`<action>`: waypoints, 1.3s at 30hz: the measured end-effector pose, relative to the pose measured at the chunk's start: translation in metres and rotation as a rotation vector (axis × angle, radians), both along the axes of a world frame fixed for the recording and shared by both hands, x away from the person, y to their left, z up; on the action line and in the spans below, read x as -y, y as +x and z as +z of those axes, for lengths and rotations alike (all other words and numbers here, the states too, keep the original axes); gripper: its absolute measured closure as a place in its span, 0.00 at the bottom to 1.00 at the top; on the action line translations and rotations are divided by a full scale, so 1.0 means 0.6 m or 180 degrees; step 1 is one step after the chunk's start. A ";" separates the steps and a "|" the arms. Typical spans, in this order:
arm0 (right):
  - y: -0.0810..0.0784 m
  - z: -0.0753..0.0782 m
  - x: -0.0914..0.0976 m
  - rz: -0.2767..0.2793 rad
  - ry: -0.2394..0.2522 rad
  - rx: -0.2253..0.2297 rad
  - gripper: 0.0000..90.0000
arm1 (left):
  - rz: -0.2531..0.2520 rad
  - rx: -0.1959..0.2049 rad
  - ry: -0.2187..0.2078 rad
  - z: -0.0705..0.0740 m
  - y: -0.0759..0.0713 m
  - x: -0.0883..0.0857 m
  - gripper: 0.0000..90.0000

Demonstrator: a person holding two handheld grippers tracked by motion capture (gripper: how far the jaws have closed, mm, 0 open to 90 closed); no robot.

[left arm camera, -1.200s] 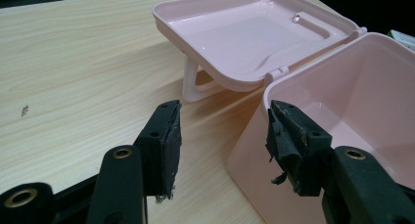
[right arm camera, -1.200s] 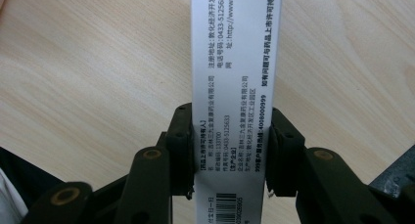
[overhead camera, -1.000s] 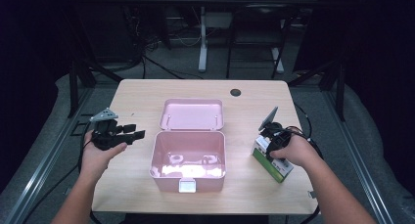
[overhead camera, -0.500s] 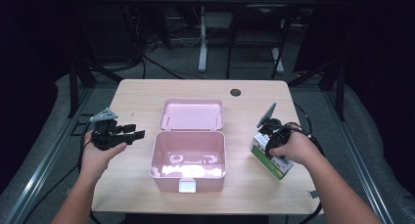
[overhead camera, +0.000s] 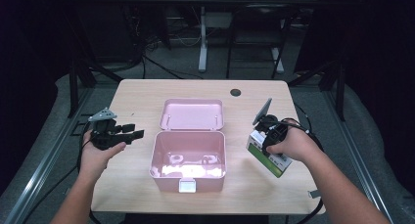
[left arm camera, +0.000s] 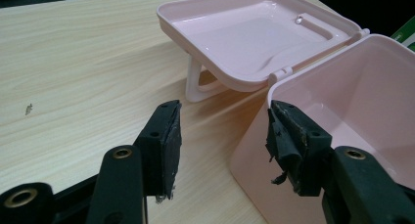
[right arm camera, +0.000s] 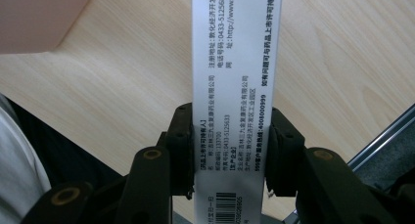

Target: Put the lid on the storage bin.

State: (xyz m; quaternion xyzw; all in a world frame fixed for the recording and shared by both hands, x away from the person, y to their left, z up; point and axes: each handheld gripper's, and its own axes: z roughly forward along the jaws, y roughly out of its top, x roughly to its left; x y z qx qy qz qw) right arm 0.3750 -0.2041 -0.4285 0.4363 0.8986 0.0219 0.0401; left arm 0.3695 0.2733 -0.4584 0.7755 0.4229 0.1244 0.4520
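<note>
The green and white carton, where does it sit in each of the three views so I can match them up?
High view: carton at right, clamped in the right gripper, beside the pink box.
Left gripper view: a green sliver at the right edge, past the box's far wall.
Right gripper view: centre, white printed side between the jaws.
Shared landmark: the pink box.

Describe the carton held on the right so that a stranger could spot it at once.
Start at the open pink box in the middle of the wooden table. To its right, the right tool is shut on a small white and green carton, tilted. It is the sole printed item, with black text and a barcode.
</note>
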 end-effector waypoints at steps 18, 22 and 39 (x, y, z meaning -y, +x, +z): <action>-0.007 0.051 -0.043 0.0235 -0.0026 0.0002 0.68 | 0.0026 0.0016 -0.0024 0.000 0.000 -0.002 0.52; -0.009 0.062 -0.049 0.0267 -0.0035 0.0007 0.68 | 0.0028 0.0012 -0.0025 0.001 0.000 -0.004 0.52; -0.018 0.107 -0.074 0.0409 0.0026 0.0039 0.68 | 0.0031 0.0014 -0.0029 0.000 0.000 -0.003 0.52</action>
